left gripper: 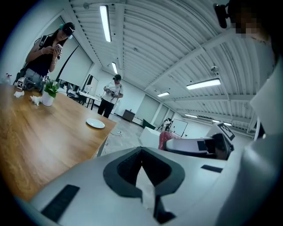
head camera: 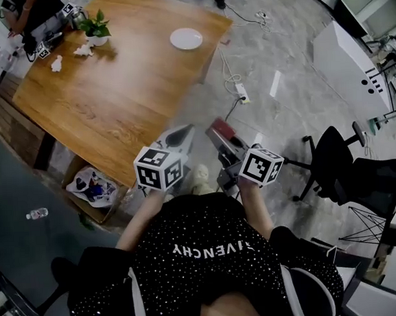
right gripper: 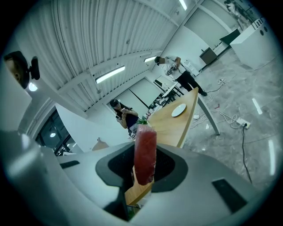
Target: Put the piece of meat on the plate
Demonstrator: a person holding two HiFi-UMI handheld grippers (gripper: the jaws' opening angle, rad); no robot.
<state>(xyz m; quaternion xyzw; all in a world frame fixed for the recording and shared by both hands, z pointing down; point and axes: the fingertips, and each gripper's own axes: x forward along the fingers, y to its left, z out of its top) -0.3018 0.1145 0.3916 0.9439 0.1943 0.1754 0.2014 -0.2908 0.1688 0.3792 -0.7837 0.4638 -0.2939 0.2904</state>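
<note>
A white plate [head camera: 186, 38] lies near the far edge of the wooden table [head camera: 118, 92]; it also shows as the plate [left gripper: 95, 123] and the plate [right gripper: 178, 110] in the gripper views. My right gripper [head camera: 222, 135] is off the table's near corner, over the floor, shut on a red piece of meat [head camera: 219, 128]. In the right gripper view the meat [right gripper: 145, 152] stands upright between the jaws of the right gripper [right gripper: 145, 170]. Beside it my left gripper [head camera: 178, 136] is shut with nothing in it, and the left gripper [left gripper: 146, 185] points along the table edge.
A potted plant [head camera: 97, 27] and crumpled paper [head camera: 84, 50] sit at the table's far left, where a person [left gripper: 48, 48] stands. A power strip [head camera: 242, 91] with cables lies on the floor. A black office chair [head camera: 331, 159] is to the right, a box of rubbish [head camera: 92, 187] under the table.
</note>
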